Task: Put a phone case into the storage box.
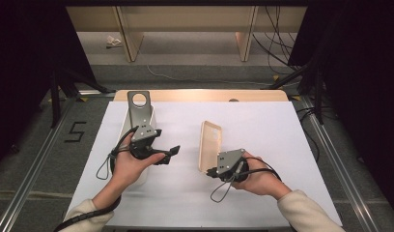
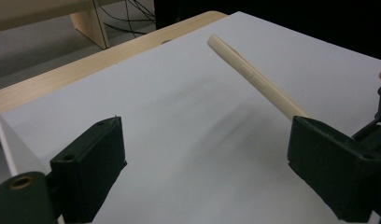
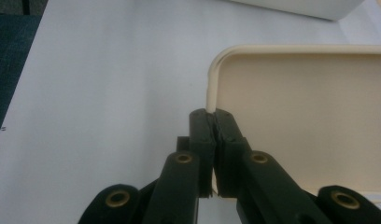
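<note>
Your right gripper (image 1: pixel 210 171) is clamped on the rim of the cream tray (image 1: pixel 210 145) — held on edge near the table's (image 1: pixel 282 135) middle. Your left gripper (image 1: pixel 171 153) gapes wide, empty — toward the left edge.

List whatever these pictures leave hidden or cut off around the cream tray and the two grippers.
- Cream plastic tray, right gripper view: right side cut off by the frame; gripped rim hidden by the shut right gripper.
- White box, high view: largely hidden by the left gripper and hand.
- White box, left gripper view: cut off at the left edge.
</note>
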A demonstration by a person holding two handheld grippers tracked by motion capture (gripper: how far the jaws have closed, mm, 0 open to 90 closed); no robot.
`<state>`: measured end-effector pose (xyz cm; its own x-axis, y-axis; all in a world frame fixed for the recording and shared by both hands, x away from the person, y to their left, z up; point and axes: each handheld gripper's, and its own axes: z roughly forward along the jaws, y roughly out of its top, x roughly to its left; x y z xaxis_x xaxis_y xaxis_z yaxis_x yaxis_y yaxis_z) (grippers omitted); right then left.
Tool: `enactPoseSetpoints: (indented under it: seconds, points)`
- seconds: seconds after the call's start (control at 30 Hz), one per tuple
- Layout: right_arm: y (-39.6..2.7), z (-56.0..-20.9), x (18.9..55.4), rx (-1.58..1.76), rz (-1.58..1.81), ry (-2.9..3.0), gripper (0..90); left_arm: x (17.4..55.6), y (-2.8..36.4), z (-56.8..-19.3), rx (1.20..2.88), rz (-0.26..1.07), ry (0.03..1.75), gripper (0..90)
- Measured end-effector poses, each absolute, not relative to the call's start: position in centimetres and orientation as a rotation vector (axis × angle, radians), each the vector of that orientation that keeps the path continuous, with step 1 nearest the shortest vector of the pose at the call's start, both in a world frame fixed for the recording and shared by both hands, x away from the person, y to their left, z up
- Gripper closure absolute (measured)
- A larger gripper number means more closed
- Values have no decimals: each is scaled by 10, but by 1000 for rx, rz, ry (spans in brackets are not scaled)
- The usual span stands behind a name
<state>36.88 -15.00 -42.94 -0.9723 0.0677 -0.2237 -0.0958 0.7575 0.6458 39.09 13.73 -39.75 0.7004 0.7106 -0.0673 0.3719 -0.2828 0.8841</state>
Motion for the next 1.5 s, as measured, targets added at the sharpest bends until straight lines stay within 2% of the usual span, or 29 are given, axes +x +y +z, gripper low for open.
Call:
enactPoseSetpoints:
  seconds: [0.1, 0.33, 0.87, 1.13, 1.43, 1.5]
  points:
    - [-149, -429, 368, -30, 1020, 2721, 884, 397, 130, -395, 1901, 403, 853, 150]
    - [-146, -429, 367, -33, 1022, 2715, 884, 409, 111, -390, 1925, 332, 853, 155]
    - [-144, -428, 366, -43, 1040, 2705, 884, 428, 83, -385, 1942, 269, 902, 210]
    - [-144, -428, 366, -51, 1046, 2698, 884, 437, 70, -384, 1943, 241, 932, 299]
    - [-141, -427, 364, -66, 1048, 2698, 884, 448, 63, -384, 1958, 204, 1000, 458]
    - [-141, -427, 364, -63, 1047, 2698, 885, 450, 62, -385, 1952, 163, 1027, 494]
